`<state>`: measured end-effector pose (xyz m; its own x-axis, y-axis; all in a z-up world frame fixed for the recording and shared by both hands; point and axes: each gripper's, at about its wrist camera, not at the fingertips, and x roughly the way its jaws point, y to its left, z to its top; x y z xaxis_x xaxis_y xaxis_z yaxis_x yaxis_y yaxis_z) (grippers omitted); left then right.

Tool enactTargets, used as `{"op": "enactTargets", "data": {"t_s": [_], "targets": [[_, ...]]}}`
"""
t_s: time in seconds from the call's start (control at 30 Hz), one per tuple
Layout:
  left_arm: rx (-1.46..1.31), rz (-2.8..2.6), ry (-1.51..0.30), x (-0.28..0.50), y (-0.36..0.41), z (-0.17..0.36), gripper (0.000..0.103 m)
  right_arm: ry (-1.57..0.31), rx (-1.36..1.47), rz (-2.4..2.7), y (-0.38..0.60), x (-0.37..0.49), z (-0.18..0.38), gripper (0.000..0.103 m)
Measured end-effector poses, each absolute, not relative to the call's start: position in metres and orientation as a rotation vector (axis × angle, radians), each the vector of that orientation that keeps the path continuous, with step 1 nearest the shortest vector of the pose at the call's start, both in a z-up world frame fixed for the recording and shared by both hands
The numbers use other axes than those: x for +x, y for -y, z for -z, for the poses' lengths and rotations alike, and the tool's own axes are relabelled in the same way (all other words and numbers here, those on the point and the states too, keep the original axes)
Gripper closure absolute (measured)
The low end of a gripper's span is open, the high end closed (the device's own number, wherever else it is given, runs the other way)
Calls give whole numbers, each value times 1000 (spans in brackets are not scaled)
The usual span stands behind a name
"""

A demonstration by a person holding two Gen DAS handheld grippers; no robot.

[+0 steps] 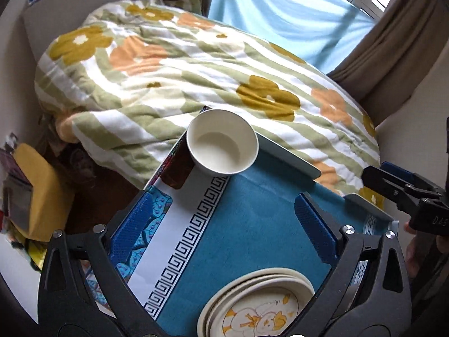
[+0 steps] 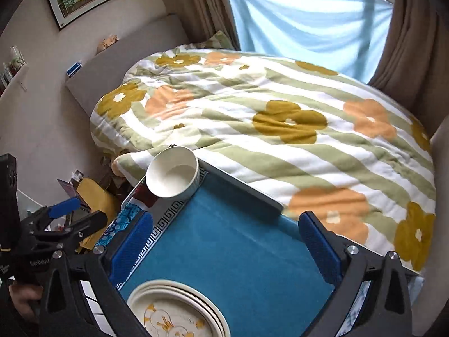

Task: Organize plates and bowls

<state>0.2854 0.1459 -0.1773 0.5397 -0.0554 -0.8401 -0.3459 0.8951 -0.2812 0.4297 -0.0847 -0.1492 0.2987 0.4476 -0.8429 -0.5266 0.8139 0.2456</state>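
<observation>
A white bowl (image 1: 222,141) stands empty at the far corner of a teal tray table (image 1: 252,224); it also shows in the right wrist view (image 2: 173,172). A stack of cream plates with a yellow duck drawing (image 1: 258,306) lies at the near edge, also in the right wrist view (image 2: 176,309). My left gripper (image 1: 224,224) is open and empty above the table, between plates and bowl. My right gripper (image 2: 227,244) is open and empty above the teal surface. Each gripper shows in the other's view, the right one (image 1: 404,191) and the left one (image 2: 70,213).
A bed with a flowered striped duvet (image 2: 280,112) lies right behind the table. A blue curtain (image 2: 308,19) hangs at the window. Clutter with a yellow envelope (image 1: 42,191) lies on the floor to the left of the table.
</observation>
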Motion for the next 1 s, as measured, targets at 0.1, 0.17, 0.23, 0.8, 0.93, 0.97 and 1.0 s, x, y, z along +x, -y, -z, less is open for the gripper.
{"op": "enactTargets", "data": {"t_s": [0.1, 0.17, 0.23, 0.8, 0.93, 0.97, 1.0], "targets": [[-509, -171, -1049, 314, -162, 219, 23, -1173, -23, -686, 51, 456, 192, 8], [-537, -164, -1081, 331, -170, 244, 44, -1233, 24, -696, 33, 469, 221, 25], [-561, -164, -1105, 344, -178, 264, 53, -1279, 74, -702, 22, 479, 245, 34], [-540, -160, -1121, 383, -196, 302, 79, -1290, 81, -743, -15, 497, 288, 85], [-510, -169, -1124, 385, -192, 301, 79, -1281, 57, -746, -17, 495, 287, 85], [-500, -170, -1125, 385, -191, 300, 79, -1279, 53, -746, -17, 494, 286, 86], [-494, -171, -1126, 384, -190, 299, 79, -1280, 51, -745, -17, 494, 286, 86]]}}
